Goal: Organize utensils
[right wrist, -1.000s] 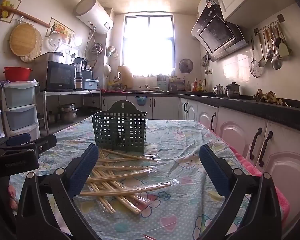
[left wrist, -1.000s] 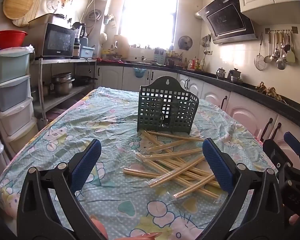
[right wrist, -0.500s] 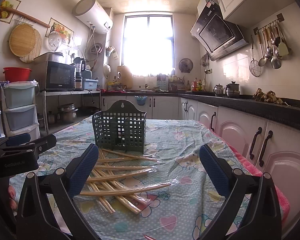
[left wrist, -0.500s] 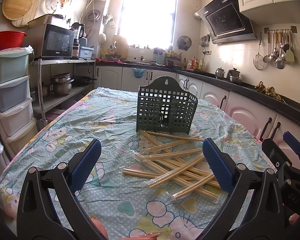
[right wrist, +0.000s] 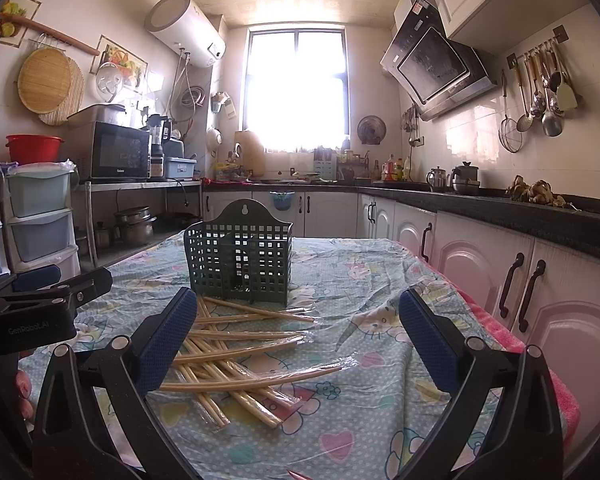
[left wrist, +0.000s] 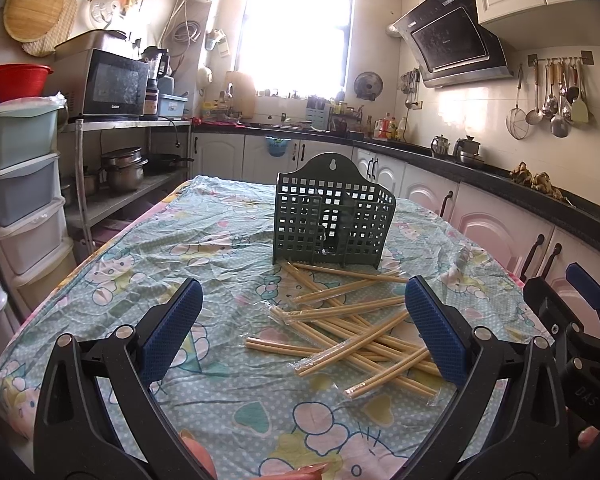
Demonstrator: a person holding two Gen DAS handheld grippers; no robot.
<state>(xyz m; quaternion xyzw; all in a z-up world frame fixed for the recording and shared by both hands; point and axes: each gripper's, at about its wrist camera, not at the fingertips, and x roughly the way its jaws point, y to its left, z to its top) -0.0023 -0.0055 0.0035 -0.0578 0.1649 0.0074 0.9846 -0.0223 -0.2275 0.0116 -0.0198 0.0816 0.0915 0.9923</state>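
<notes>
You're holding both grippers up over the near end of the table [left wrist: 112,276], and neither one is grabbing anything. Your left gripper [left wrist: 300,336] is sitting with its jaws spread wide, blue pads [left wrist: 172,330] well apart and nothing between them but cartoon-print tablecloth [left wrist: 204,240]. Same deal with your right gripper [right wrist: 296,344]: fully released, and its left pad [right wrist: 166,340] is overlapping the edge of the chopsticks [right wrist: 236,354] in the right wrist view, though I can't tell whether it's actually touching them. The chopsticks [left wrist: 348,324] are lying in a messy crisscross pile on the tablecloth, some of them wrapped in clear plastic sleeves, just in front of the dark green utensil holder [left wrist: 332,216]. That holder is standing upright near the middle of the table, hanging tab pointing up, a divider showing through its grid walls, and the farthest sticks are reaching right up to its base. From the left wrist camera your right gripper [left wrist: 580,332] is peeking in at the right edge, beside the pile, and from the right wrist camera your left gripper's black body [right wrist: 36,312] is showing off to the left, with a fingertip [right wrist: 22,386] just under it.
</notes>
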